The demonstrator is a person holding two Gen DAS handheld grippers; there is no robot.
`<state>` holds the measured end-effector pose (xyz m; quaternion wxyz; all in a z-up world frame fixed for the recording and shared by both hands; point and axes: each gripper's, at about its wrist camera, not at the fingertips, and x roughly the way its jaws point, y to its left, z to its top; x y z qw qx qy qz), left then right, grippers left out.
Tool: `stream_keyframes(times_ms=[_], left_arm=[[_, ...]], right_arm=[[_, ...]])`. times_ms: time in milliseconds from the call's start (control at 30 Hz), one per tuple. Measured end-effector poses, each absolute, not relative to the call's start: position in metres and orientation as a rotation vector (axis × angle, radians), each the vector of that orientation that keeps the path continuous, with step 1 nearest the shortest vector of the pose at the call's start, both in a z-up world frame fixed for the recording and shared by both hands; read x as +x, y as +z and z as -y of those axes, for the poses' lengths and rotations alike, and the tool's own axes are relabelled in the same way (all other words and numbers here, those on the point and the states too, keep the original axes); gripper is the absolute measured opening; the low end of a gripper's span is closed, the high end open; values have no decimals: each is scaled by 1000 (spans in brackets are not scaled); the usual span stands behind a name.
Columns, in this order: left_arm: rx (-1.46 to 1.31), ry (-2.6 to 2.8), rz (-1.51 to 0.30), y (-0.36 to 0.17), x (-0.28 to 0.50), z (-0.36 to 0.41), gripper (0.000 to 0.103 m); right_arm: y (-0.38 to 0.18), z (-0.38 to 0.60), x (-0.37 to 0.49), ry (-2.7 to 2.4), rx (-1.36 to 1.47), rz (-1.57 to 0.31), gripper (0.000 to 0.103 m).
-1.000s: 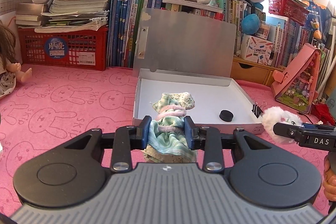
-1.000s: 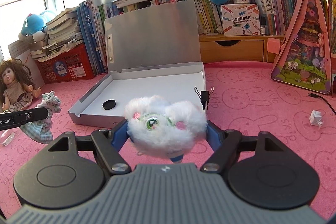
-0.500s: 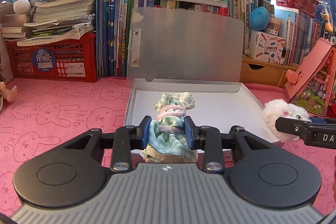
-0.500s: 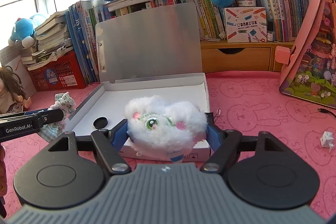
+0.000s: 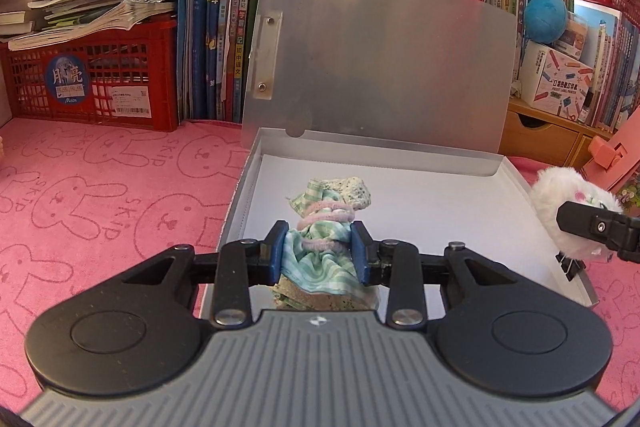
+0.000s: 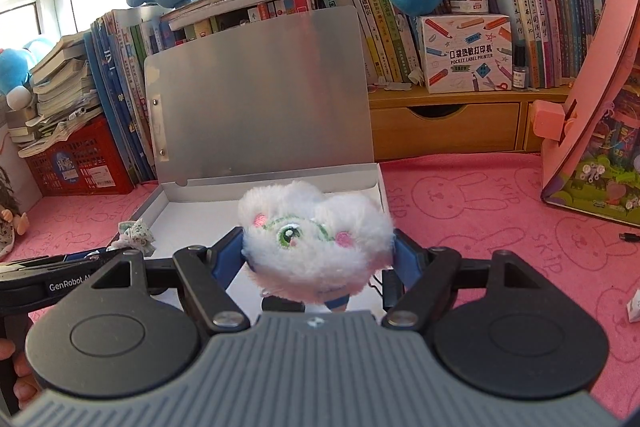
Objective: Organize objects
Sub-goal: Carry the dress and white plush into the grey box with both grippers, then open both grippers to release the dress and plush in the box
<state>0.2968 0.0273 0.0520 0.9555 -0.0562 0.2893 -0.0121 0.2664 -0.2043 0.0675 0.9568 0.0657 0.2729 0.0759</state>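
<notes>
My left gripper is shut on a green checked cloth bundle tied with pink hair bands, held over the near left part of the open white box. My right gripper is shut on a fluffy white plush toy with a green eye, held over the box's near right edge. The plush also shows in the left wrist view; the cloth bundle also shows in the right wrist view. The box lid stands upright behind.
The box lies on a pink bunny-print mat. A red crate with stacked books, rows of books and plush toys line the back. A pink toy house stands right. A doll lies at left. A black binder clip sits on the box's right edge.
Both grippers have moved forward toward the box with their loads; each now hangs over the box interior. The black round object in the box is hidden now.
</notes>
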Motion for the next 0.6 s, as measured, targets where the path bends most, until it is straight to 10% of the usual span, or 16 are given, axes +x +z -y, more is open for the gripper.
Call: stream_keyframes(times_ms=[600], left_arm=[[-74, -38, -602, 39, 307, -25, 39]], right_arm=[[50, 189, 279, 184, 90, -566, 77]])
